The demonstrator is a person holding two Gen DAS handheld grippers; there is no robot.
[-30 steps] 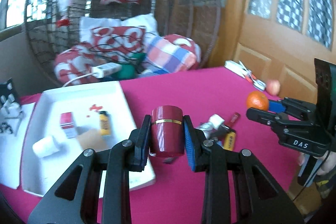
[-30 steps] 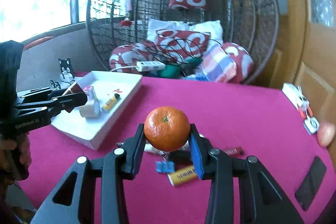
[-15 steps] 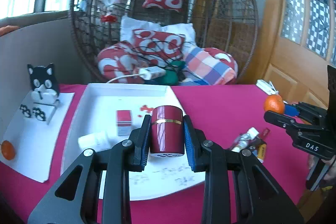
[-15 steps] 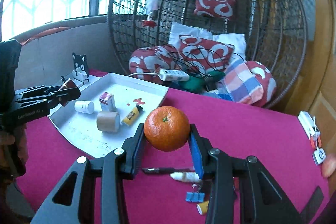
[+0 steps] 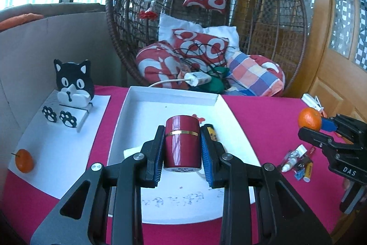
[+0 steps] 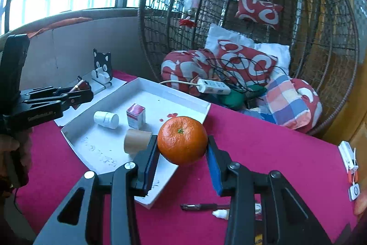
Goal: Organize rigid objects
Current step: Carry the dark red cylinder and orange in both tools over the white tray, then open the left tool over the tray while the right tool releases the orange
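My left gripper (image 5: pixel 182 146) is shut on a dark red cylindrical container with a gold band (image 5: pixel 181 144), held above the white tray (image 5: pixel 174 93). My right gripper (image 6: pixel 182 148) is shut on an orange tangerine (image 6: pixel 182 140) over the tray's near right corner (image 6: pixel 195 102). In the tray lie a white pill bottle (image 6: pixel 106 119), a small red-and-white box (image 6: pixel 136 116), a brown paper roll (image 6: pixel 136 140) and a yellow lighter (image 5: pixel 212 132). The right gripper (image 5: pixel 321 128) with its tangerine (image 5: pixel 309 119) shows at the right of the left wrist view; the left gripper (image 6: pixel 80 93) shows at the left of the right wrist view.
A second tangerine (image 5: pixel 24 161) lies on a white sheet (image 5: pixel 57 153) with a cat-shaped phone stand (image 5: pixel 73 84). Small items (image 5: pixel 298 162), a dropper bottle and a pen (image 6: pixel 201 206) lie on the magenta tablecloth (image 6: pixel 263 148). A wicker hanging chair (image 5: pixel 206 15) with cushions stands behind the table.
Both grippers have swung left with their loads: the left now hangs over the tray, the right over the tray's corner. The cat stand and second tangerine came into view.
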